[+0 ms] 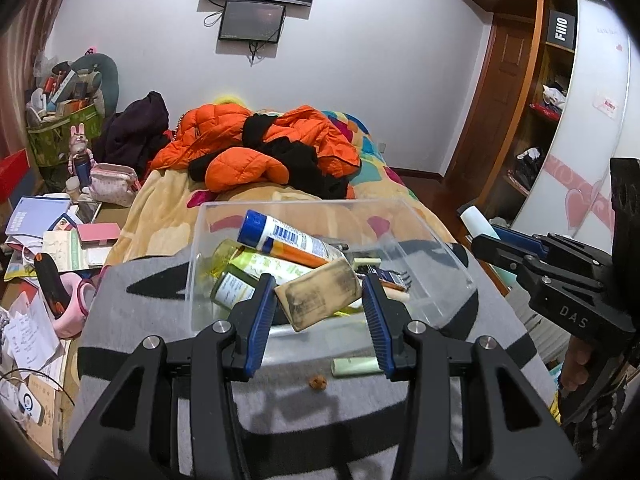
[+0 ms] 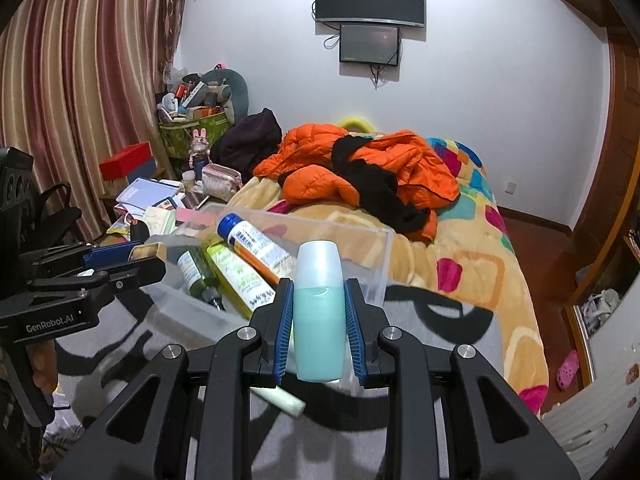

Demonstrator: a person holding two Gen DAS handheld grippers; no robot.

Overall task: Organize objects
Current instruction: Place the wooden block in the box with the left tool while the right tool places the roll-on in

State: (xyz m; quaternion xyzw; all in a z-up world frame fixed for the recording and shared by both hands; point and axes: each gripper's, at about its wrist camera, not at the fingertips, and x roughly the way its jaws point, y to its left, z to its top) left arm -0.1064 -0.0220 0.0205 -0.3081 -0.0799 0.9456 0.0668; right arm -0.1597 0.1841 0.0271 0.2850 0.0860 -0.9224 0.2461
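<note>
A clear plastic bin (image 1: 424, 240) stands on a grey and black blanket on the bed. It holds a blue-capped tube (image 1: 280, 240), green bottles (image 1: 256, 270) and other small items. My left gripper (image 1: 320, 308) is shut on a worn tan block (image 1: 322, 294) and holds it over the bin's near side. My right gripper (image 2: 319, 322) is shut on a pale teal bottle (image 2: 319, 312), held upright in front of the bin (image 2: 360, 240). The right gripper also shows in the left wrist view (image 1: 486, 246), at the bin's right. A small pale green tube (image 1: 356, 366) lies on the blanket outside the bin.
An orange jacket (image 1: 256, 144) with black clothing lies farther up the bed. A cluttered side table (image 1: 60, 232) with books and papers stands to the left. A wardrobe (image 1: 532, 100) stands at right. A small brown crumb (image 1: 319, 382) lies on the blanket.
</note>
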